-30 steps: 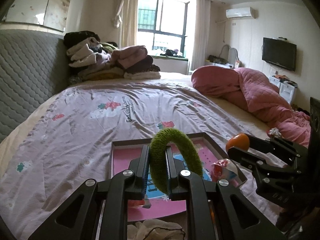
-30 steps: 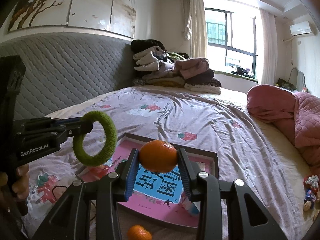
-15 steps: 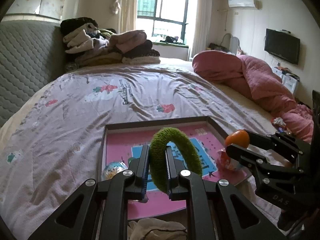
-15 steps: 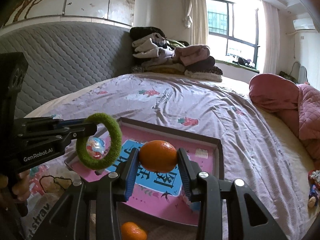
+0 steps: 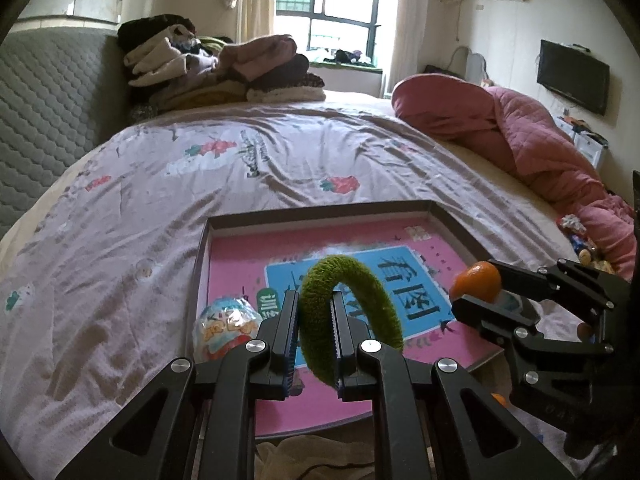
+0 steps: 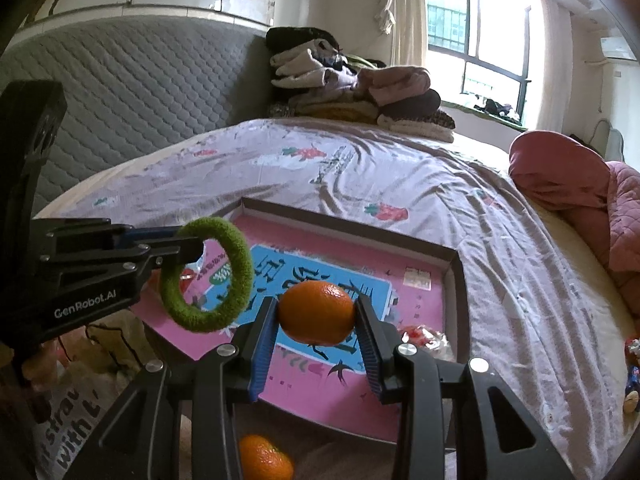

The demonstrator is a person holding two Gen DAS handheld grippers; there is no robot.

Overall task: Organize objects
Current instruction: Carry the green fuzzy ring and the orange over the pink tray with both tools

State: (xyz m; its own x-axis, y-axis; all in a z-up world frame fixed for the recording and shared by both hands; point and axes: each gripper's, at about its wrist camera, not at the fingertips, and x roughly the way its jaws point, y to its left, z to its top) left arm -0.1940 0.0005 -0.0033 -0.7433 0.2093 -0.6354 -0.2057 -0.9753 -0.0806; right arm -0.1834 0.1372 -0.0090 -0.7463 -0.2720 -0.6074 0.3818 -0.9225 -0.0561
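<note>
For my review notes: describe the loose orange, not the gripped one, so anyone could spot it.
Find the shallow pink tray on the bed. The loose orange lies just outside its near edge, below the right gripper. Unlike the held orange, nothing grips it.

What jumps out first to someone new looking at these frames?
Two loaded tools over the pink tray on the bed: the left tool clamps a fuzzy green ring, the right tool a bright orange tangerine. A foil-wrapped toy egg already lies in the tray's near left corner.
</note>
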